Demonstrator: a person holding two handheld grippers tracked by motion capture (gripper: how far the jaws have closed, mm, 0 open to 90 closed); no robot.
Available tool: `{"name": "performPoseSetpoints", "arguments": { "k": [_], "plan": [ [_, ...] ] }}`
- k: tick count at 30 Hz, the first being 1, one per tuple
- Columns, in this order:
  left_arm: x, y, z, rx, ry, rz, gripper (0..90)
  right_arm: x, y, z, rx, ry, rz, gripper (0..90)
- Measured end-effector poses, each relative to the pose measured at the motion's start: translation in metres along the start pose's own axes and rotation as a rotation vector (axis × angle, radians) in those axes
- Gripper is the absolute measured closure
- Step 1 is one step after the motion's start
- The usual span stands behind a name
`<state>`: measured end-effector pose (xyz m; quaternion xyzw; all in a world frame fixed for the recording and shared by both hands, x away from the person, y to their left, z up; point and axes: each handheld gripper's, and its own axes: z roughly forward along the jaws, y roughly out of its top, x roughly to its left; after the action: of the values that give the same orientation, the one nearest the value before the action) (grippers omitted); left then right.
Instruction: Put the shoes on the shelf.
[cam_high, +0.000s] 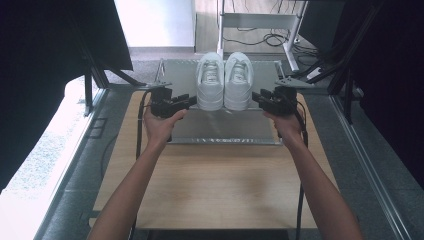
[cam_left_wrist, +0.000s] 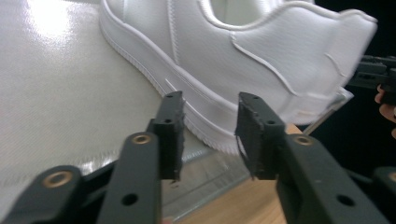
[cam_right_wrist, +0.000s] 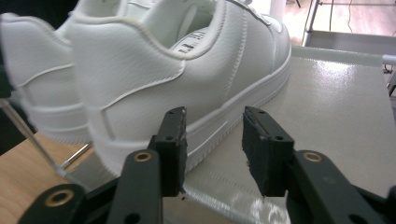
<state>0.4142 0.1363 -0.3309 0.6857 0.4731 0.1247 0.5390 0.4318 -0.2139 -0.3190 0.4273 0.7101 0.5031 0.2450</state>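
While claws gape, shoes (cam_high: 223, 80) flanked close; tray (cam_high: 225, 131) front bare.

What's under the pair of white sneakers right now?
Both white leather sneakers stand side by side on a shiny grey mat laid over the light wooden table. The mat directly beneath their soles is covered, so nothing there can be checked.

Daylight glares off the tray (cam_left_wrist: 56, 56) — dark sides, soft focus.

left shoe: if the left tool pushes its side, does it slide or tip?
Probably slides: the left shoe sits flat on a wide sole on a glossy tray. Likely nudges the right shoe, which looks pressed against it. The smooth upper may slip in the left tool.
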Motion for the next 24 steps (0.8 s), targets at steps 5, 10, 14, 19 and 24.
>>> {"name": "performPoseSetpoints", "arguments": {
  "k": [5, 10, 14, 19, 24],
  "plan": [
    [-0.002, -0.023, -0.021, -0.006, -0.065, 0.002, 52.7, 0.006, -0.011, -0.016, 0.003, 0.025, -0.015, 53.0],
    [-0.002, -0.043, -0.033, 0.002, -0.073, 0.022, 49.8, 0.008, -0.029, -0.031, -0.013, 0.045, -0.021, 52.2],
    [-0.006, -0.064, -0.05, -0.005, -0.083, 0.05, 47.1, 0.009, -0.05, -0.056, -0.046, 0.091, -0.029, 52.4],
    [-0.012, -0.081, -0.062, 0.003, -0.086, 0.08, 46.2, 0.008, -0.065, -0.076, -0.068, 0.128, -0.022, 52.6],
    [-0.015, -0.103, -0.071, 0.028, -0.11, 0.076, 45.4, 0.011, -0.086, -0.095, -0.071, 0.13, -0.043, 52.4]
  ]
}}
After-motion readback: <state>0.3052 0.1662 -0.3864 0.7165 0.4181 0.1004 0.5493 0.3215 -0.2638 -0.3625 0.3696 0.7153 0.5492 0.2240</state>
